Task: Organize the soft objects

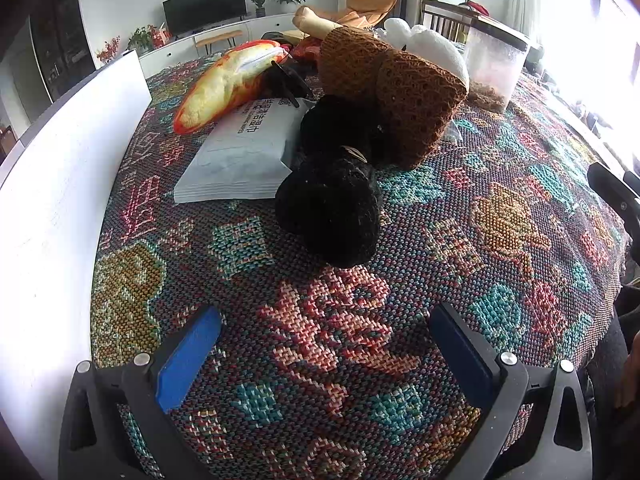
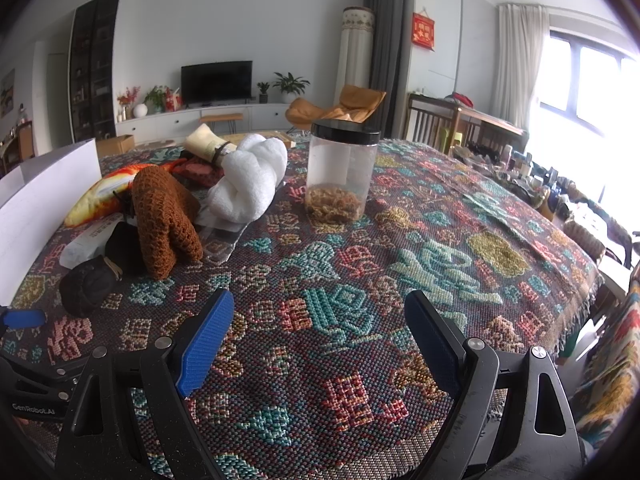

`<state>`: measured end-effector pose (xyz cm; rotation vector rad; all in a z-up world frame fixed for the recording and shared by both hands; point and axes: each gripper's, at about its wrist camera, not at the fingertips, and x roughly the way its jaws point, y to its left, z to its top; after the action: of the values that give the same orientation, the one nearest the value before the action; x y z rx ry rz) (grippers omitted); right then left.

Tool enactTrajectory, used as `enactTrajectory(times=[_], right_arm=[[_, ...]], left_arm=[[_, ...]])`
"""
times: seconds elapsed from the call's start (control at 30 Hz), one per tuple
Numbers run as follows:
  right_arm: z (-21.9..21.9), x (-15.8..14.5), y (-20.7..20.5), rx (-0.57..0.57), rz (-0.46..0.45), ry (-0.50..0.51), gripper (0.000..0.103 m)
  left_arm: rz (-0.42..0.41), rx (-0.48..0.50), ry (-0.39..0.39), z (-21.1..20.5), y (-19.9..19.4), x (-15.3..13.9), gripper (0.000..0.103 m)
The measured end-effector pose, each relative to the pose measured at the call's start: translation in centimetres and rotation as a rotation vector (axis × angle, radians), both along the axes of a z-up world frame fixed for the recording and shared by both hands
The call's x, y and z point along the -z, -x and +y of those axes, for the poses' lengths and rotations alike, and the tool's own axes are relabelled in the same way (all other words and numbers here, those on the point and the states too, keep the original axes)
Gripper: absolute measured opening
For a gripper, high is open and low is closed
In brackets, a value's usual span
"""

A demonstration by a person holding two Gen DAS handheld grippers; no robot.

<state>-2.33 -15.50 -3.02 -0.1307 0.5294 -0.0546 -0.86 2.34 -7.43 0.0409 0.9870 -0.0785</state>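
Both tools are released and empty: the left gripper (image 1: 326,354) hangs over bare cloth with its jaws spread wide, and the right gripper (image 2: 320,340) does the same a little to its right.

Just ahead of the left gripper lies the nearest soft thing, a black woolly bundle (image 1: 330,216) tied at its waist by a thin band. It looks light and squashy and would probably flatten under a pinch; the narrow waist seems the surest place to take it. Touching it behind is a brown crocheted piece (image 1: 416,108), folded into a hump, loose and stretchy, so a hold across the fold should keep it from unrolling. Beside them a white pack of wipes (image 1: 236,160) lies flat, with an orange fish-shaped cushion (image 1: 224,84) resting on its far end. Farther back sits a knotted white bundle (image 2: 250,184), puffy and likely easy to dent, and near it a clear jar (image 2: 340,172) with a black lid, stiff and not one of the soft things.

All rest on a thick woven tablecloth (image 2: 400,240) with a coloured pattern, rough enough to resist sliding. A white board (image 1: 60,200) stands along the left edge. Beyond are a television (image 2: 216,80), potted plants and a bright window (image 2: 580,80).
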Motion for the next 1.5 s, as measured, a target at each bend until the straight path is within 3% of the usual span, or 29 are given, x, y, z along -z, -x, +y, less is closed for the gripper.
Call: enactTrajectory(times=[1.3, 1.5], right_arm=[[-0.2, 0.0, -0.1, 0.001, 0.004, -0.005, 0.089], [-0.2, 0.1, -0.2, 0.001, 0.006, -0.011, 0.089]], left_arm=[[0.01, 0.012, 0.002, 0.1, -0.7, 0.0, 0.103], [0.061, 0.041, 0.0, 0.2, -2.3, -0.1, 0.103]])
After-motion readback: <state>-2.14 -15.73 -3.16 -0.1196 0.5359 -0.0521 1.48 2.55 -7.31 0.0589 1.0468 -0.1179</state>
